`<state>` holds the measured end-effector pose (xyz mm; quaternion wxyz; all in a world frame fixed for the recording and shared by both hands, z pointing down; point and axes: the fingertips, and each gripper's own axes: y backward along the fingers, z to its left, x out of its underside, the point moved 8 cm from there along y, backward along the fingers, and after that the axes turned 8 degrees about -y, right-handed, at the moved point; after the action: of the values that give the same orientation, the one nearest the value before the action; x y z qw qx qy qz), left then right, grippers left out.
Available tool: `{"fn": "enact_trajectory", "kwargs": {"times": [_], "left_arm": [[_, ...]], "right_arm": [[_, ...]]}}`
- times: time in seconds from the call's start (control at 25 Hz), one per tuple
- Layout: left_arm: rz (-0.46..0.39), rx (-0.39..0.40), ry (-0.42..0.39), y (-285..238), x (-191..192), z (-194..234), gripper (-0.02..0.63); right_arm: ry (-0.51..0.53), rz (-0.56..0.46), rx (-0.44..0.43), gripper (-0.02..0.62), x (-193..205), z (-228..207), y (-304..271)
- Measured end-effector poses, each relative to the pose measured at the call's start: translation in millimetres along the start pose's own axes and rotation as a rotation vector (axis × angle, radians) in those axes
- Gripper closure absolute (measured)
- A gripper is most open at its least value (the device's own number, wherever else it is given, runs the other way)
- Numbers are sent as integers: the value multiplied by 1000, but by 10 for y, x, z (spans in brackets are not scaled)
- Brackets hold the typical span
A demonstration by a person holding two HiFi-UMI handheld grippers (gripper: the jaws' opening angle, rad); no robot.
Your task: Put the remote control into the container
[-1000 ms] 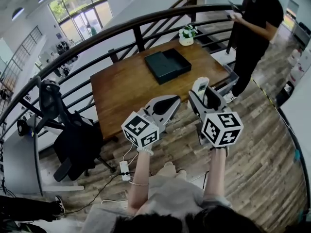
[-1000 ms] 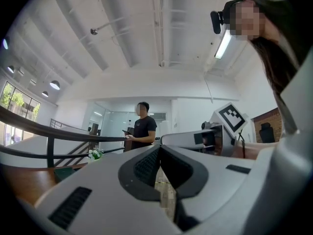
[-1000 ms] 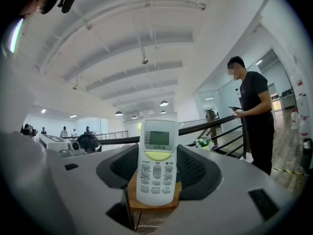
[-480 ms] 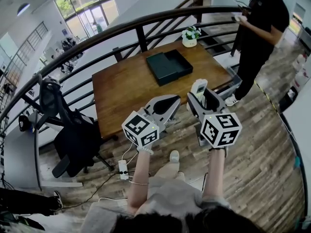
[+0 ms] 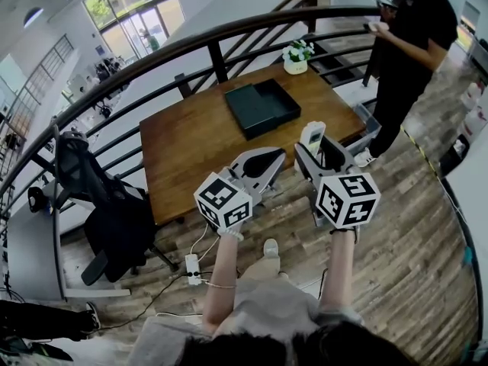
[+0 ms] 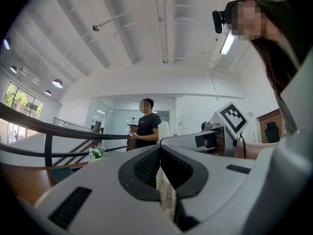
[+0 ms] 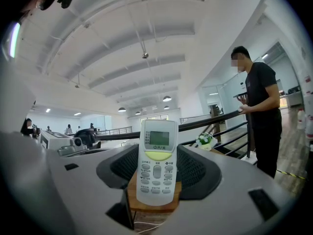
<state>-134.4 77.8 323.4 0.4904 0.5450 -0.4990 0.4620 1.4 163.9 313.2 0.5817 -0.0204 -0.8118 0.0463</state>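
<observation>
Remote control stands upright, clamped in my right hand-held gripper; my left hand-held gripper is clenched, empty. Held low, it may tip before reaching the container.

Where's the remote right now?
The remote stands upright, clamped in the right gripper, right of centre in the head view. It is about over the table's near edge, short of the dark container.

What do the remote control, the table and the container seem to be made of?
Remote control: white plastic, matte, with grey buttons. Table: wood, brown with visible grain and a slight sheen. Container: dark matte walls, perhaps plastic or card; I cannot tell which.
</observation>
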Motion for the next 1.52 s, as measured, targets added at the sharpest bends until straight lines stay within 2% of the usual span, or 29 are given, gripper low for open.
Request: {"fn": "enact_trajectory", "kwargs": {"times": [0.96,1.52], "left_arm": [[27,-2,53,-773,368,1144,602],[24,-52,48,-721,421,1732,602]], "right_arm": [[-18,73,-18,357,-170,-746,-1204],[-5,92,-29,357,-222,-831,-1785]]}}
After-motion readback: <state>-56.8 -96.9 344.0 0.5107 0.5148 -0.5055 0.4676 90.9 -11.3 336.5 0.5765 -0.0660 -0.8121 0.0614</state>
